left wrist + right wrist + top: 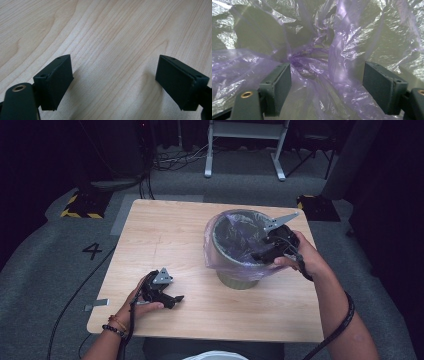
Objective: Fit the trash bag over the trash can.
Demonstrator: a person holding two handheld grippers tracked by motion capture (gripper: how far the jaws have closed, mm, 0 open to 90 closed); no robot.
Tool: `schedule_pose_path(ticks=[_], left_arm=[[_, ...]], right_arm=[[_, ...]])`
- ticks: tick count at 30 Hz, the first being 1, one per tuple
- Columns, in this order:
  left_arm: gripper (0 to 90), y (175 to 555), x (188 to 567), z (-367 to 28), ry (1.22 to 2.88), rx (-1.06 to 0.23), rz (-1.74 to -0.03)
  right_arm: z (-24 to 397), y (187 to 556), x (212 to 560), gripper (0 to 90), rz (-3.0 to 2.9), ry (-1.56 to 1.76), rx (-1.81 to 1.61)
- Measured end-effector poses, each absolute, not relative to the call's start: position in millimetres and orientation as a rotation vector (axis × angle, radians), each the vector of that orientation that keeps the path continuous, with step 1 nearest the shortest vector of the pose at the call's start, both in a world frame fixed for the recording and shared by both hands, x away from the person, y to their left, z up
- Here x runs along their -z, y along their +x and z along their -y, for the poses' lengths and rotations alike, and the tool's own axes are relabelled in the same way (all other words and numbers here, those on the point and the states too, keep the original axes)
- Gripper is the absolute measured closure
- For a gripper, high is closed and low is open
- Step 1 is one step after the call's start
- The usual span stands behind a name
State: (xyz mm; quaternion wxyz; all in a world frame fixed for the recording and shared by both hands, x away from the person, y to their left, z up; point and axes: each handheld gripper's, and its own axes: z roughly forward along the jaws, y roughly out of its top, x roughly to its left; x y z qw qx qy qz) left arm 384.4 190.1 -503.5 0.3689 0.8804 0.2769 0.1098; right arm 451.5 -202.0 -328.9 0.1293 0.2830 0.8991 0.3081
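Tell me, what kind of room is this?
Probably a lab or recording studio: a small wooden table stands on grey floor marked with a number 4, cables trail behind, and yellow-black striped bases sit nearby.

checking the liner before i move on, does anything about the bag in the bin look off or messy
The purple bag is not seated smoothly in the bin: it is crumpled and bunched toward the middle inside, and its edge drapes unevenly over the rim. The right tool is open inside it. Nothing looks spilled or torn.

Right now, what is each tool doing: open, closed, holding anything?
Left tool: open, holding nothing, over the table.
Right tool: open, inside the bin, purple bag between its jaws, ungripped.
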Motion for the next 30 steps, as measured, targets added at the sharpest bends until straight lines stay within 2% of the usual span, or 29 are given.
schedule_pose_path(ticks=[8,19,30], left_arm=[[14.0,384.5,503.5,-190.1,2.261,-0.283,-0.710],[14.0,384.4,503.6,-190.1,2.260,-0.282,-0.711],[14.0,384.4,503.5,-190.1,2.260,-0.282,-0.711]], right_arm=[[199.3,453.2,330.6,18.7,-2.667,0.843,-0.843],[208.6,448.4,325.6,21.2,-2.594,0.826,-0.963],[239.4,412.5,302.6,22.3,-2.461,0.710,-1.181]])
